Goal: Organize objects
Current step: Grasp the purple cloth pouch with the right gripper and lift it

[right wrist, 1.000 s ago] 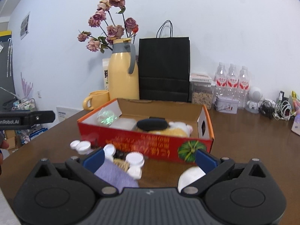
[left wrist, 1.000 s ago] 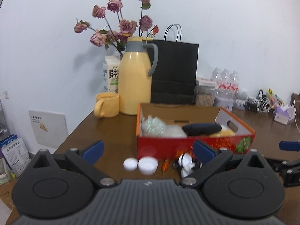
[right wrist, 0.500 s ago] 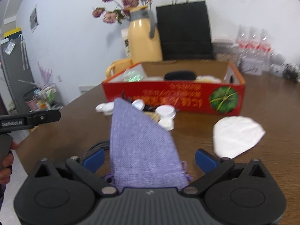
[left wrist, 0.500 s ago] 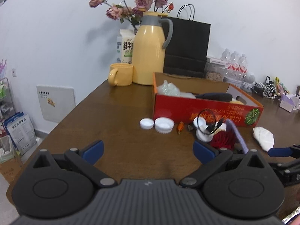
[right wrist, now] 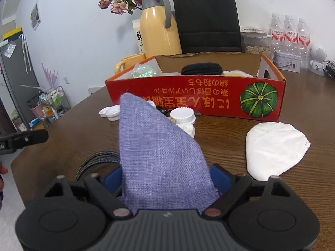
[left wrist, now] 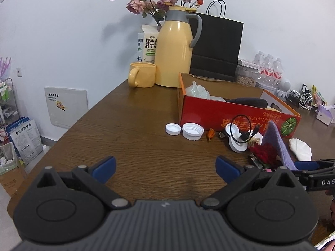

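A purple fabric pouch [right wrist: 155, 146] stands up between the fingers of my right gripper [right wrist: 166, 177]. Its jaws are closing, and both blue pads touch the pouch's sides. A black braided cable [right wrist: 94, 161] lies just left of it. The left wrist view shows the same pouch [left wrist: 276, 142] beside a red flower piece [left wrist: 264, 151], white caps [left wrist: 192, 130] and a black USB cable [left wrist: 242, 133]. My left gripper [left wrist: 165, 167] is open over bare wood, with nothing between its fingers. The red cardboard box [right wrist: 188, 96] behind holds a black case and other items.
A white folded pad [right wrist: 274, 148] lies right of the pouch. A yellow jug [left wrist: 174, 50], a mug [left wrist: 142, 77] and a black paper bag [left wrist: 217, 48] stand behind the box. Water bottles [right wrist: 289, 31] line the back right. The table edge [left wrist: 69, 129] runs along the left.
The right gripper has sunk over the purple pouch and its jaws have narrowed onto it. The left gripper has dropped and drawn back, so more of the table shows.
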`<state>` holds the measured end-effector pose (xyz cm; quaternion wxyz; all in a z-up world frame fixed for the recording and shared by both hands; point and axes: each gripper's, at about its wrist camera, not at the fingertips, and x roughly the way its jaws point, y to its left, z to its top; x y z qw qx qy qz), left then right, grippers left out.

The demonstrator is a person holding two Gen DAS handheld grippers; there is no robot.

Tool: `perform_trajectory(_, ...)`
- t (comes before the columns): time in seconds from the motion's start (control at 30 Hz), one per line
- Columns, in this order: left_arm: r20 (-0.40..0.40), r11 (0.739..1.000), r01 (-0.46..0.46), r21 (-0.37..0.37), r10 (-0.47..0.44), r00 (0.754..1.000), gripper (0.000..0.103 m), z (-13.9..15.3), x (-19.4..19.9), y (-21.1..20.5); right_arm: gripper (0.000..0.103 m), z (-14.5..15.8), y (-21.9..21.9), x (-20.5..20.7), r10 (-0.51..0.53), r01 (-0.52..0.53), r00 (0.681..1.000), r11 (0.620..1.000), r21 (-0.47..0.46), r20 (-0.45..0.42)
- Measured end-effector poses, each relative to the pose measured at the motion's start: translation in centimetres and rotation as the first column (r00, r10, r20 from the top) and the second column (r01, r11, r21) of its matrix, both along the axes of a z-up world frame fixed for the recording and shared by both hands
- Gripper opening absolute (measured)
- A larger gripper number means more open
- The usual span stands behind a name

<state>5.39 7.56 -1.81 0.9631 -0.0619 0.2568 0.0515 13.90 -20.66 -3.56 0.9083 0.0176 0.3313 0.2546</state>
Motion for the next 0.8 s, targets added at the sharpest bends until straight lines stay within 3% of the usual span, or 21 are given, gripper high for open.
perform_trajectory(0.1,-0.008,1.000,0.003,-0.003,-0.003,1.000,0.103,-0.2,0.2,-0.1,0.077,0.1,-0.4,0.1,-0.006,0.006,1.000,1.000,0.005,0.000)
perform_trajectory(0.2,-0.011,1.000,0.007,-0.002,-0.007,1.000,0.103,-0.3,0.3,-0.2,0.052,0.2,-0.9,0.2,-0.011,0.011,1.000,1.000,0.025,-0.003)
perform_trajectory(0.23,-0.012,1.000,0.008,-0.001,-0.008,1.000,0.103,-0.3,0.3,-0.2,0.037,0.2,-1.1,0.2,-0.009,0.009,1.000,0.999,0.041,-0.010)
perform_trajectory(0.27,-0.012,1.000,0.008,0.001,-0.008,1.000,0.103,-0.3,0.3,-0.2,0.031,0.2,-1.2,0.3,-0.009,0.010,1.000,0.999,0.053,-0.012)
perform_trajectory(0.47,-0.020,1.000,0.007,0.003,-0.007,1.000,0.103,-0.4,0.4,-0.3,0.020,0.9,-1.2,-0.4,-0.027,0.025,0.999,0.999,0.046,0.024)
perform_trajectory(0.8,-0.052,0.996,0.087,0.005,-0.087,0.995,0.103,-0.9,1.2,-2.8,0.016,2.8,-1.3,-1.3,-0.047,0.041,0.992,0.998,0.051,0.121)
